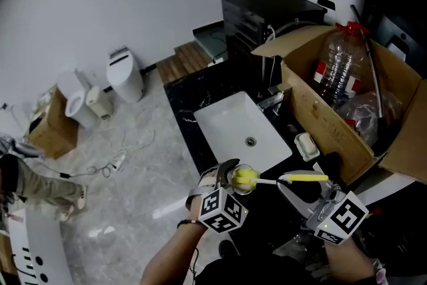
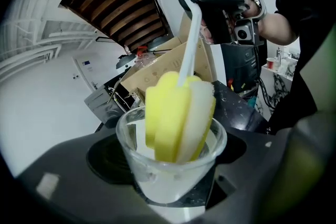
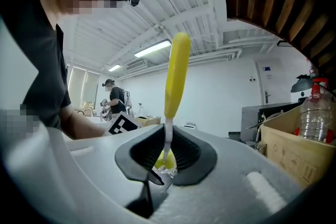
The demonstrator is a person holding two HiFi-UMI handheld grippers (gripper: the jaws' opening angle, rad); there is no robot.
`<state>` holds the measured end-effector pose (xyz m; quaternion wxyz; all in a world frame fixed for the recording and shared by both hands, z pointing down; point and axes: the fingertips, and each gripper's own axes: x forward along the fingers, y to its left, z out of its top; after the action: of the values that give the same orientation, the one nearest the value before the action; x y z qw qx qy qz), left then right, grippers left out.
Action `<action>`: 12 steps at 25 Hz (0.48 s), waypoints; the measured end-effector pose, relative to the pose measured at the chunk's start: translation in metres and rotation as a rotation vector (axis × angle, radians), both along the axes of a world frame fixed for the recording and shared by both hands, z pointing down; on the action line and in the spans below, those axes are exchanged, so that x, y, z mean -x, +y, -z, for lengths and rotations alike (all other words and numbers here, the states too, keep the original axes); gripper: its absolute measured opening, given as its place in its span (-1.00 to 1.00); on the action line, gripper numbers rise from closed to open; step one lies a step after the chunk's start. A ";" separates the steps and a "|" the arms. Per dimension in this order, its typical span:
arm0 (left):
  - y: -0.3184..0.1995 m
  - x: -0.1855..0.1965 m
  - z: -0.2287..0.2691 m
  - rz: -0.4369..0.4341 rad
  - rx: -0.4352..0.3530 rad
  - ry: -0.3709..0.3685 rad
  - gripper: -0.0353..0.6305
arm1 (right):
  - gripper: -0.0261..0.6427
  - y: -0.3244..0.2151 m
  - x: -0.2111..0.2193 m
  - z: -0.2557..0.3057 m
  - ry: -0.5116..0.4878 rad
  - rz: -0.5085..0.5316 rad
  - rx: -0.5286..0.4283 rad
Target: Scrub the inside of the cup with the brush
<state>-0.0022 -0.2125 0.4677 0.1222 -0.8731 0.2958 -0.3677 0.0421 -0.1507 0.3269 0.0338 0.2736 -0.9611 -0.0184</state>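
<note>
Clear glass cup (image 2: 170, 165), clamped in the left gripper (image 1: 230, 183), holds the yellow-and-white sponge head of the brush (image 2: 178, 113); the right gripper (image 3: 167, 152) pinches its thin white stem.

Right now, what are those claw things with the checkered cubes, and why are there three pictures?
Those claws are grabbers. There is no robot here: a person holds one in each hand, and the checkered cubes are part of them. The head view comes from a camera on the person's head, looking down. The left gripper view and the right gripper view come from small cameras riding on each grabber.

The left gripper is clamped around a clear cup. The right gripper pinches the thin stem of a brush, and the brush's yellow sponge head sits inside the cup.

Beneath them is a black counter with a white sink. Next to the sink stands a cardboard box with a plastic bottle in it.
</note>
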 end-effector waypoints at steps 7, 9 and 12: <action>-0.012 0.013 -0.001 0.049 -0.015 -0.002 0.42 | -0.80 0.007 -0.001 -0.013 0.043 -0.004 0.045; -0.015 0.015 0.000 0.059 -0.026 -0.009 0.42 | -0.80 0.010 0.001 -0.015 0.039 0.005 0.064; -0.019 0.020 0.002 0.068 -0.046 -0.024 0.42 | -0.80 0.006 -0.002 -0.022 -0.001 0.006 0.128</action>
<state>-0.0220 -0.2314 0.4660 0.1331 -0.8550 0.3323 -0.3754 0.0439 -0.1443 0.3490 0.0509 0.2679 -0.9611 0.0433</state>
